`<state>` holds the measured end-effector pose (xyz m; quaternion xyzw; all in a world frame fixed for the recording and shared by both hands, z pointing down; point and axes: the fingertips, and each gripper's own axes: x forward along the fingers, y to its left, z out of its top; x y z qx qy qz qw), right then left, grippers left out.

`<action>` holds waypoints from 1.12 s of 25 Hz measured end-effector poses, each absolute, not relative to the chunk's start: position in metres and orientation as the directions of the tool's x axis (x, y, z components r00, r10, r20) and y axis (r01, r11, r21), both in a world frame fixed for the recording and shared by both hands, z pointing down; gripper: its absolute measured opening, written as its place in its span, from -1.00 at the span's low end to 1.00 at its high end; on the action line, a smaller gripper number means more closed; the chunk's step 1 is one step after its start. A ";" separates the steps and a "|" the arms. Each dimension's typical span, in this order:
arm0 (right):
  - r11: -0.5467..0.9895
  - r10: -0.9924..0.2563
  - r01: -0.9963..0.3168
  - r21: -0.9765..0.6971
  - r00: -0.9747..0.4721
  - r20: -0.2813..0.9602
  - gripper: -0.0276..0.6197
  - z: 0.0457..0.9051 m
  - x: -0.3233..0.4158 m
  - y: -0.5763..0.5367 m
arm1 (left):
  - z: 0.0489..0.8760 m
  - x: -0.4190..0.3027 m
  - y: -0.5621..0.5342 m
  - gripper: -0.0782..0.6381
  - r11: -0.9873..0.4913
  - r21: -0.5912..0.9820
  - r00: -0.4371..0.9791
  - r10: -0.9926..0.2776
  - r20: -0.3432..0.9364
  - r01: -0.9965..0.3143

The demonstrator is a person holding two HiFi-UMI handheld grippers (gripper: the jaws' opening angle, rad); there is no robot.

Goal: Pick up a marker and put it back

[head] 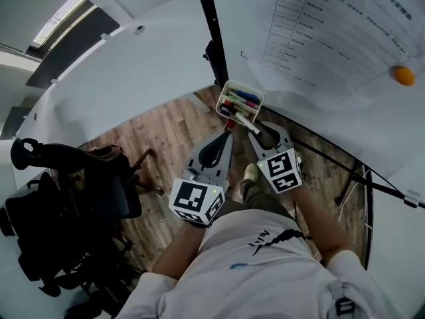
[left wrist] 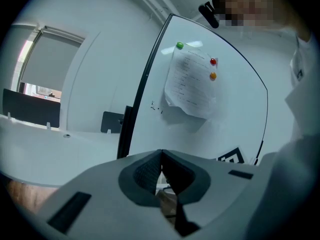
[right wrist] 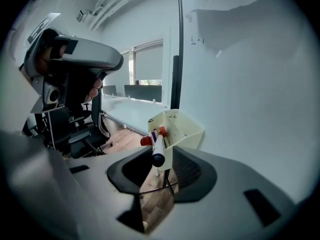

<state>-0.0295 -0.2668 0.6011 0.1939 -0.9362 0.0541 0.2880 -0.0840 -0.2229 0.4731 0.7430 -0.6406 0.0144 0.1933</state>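
Right gripper view gave the plainest account: the right gripper stood with its jaws wide apart, and a white marker lay in the gap between them with neither pad pressing on it, so nothing was held. The marker's far end sat inside the cream holder fixed to the whiteboard, while its dark near end stuck out over the holder's front rim and pointed back at the gripper. Its long axis therefore ran almost along the gripper's own line, out of the holder and toward the person. Other markers, with red and purple ends, lay in the holder beside it. In the head view the same marker reached from the holder down toward the right gripper, which sat just below the holder and was clearly the nearer tool. The left gripper hung below the holder too, a little to its left, with its jaw tips closed together on nothing (its own view showed the left gripper with tips touching and only the whiteboard beyond). Judging by this, the coming move turned on that shared line. A squeeze here would catch the marker near its dark end, while a straight pull back from the holder would leave it resting there. Any sideways drift risked knocking the overhanging end off the rim.
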 end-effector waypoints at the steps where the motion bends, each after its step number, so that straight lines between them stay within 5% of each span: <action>1: 0.922 -0.329 -0.387 0.015 -0.762 0.558 -0.56 0.602 -0.031 -0.267 | 0.474 -0.085 -0.224 -0.75 -0.098 0.268 0.173 -0.947 0.272 -0.958; 28: 0.837 -0.443 -0.529 -0.140 -0.805 0.394 -0.66 0.505 -0.003 -0.244 | 0.452 -0.069 -0.197 -0.75 -0.235 0.286 0.305 -0.924 0.230 -0.929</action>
